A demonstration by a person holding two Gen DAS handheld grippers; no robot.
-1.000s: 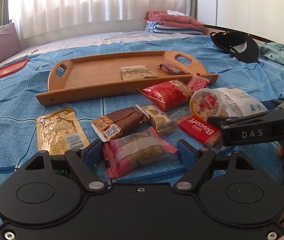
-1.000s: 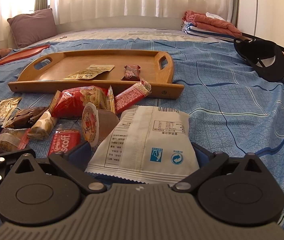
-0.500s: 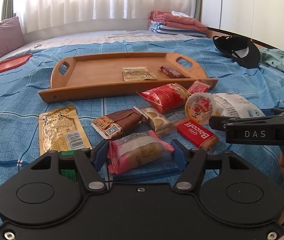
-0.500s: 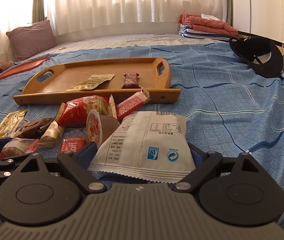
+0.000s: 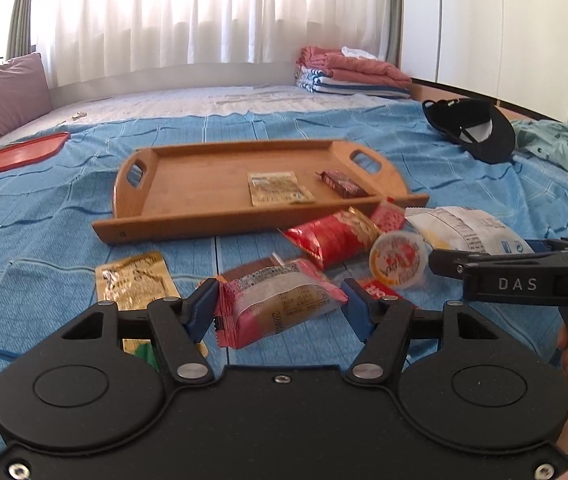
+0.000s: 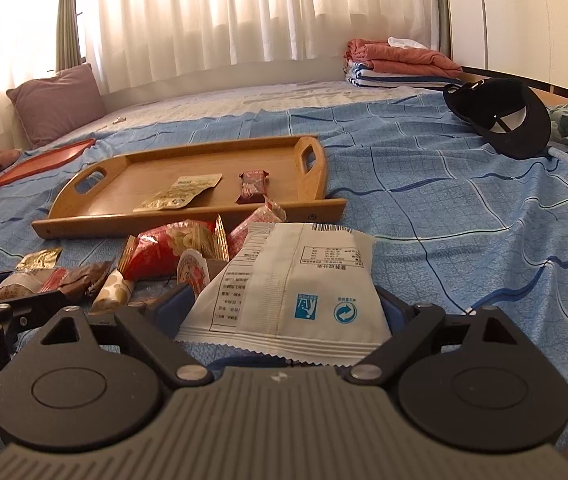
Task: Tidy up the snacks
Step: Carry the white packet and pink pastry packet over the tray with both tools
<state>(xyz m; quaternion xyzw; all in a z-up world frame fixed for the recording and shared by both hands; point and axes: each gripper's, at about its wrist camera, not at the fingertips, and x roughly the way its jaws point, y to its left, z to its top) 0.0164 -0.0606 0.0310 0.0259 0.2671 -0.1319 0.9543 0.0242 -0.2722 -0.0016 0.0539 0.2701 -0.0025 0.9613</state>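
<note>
Far left on the blue checked bedspread (image 5: pixel 63 216), a flat gold foil sachet (image 5: pixel 135 284) lies alone, untouched. Next, the left gripper (image 5: pixel 279 306) is clenched on a pink-and-clear wrapped cake packet (image 5: pixel 279 300), blue pads pressing both crimped ends — held end to end, probably so the soft middle is not crushed. The packet sits clear of the bedspread, tilted, in front of the remaining pile: a brown wrapper mostly hidden behind it, a red crinkled snack bag (image 5: pixel 332 236), a round jelly cup with printed lid (image 5: pixel 398 258). Beyond the pile the oval-handled bamboo tray (image 5: pixel 203 224) already carries a tan flat packet (image 5: pixel 277 188) and a small dark red bar (image 5: pixel 342 184), laid side by side toward its right end, leaving the left half free. To the right, the right gripper (image 6: pixel 288 308) grasps a wide white pouch with printed label (image 6: pixel 296 280) across its lower width — jaws spread broad because the pouch is. Both loads look bound for the tray.
</note>
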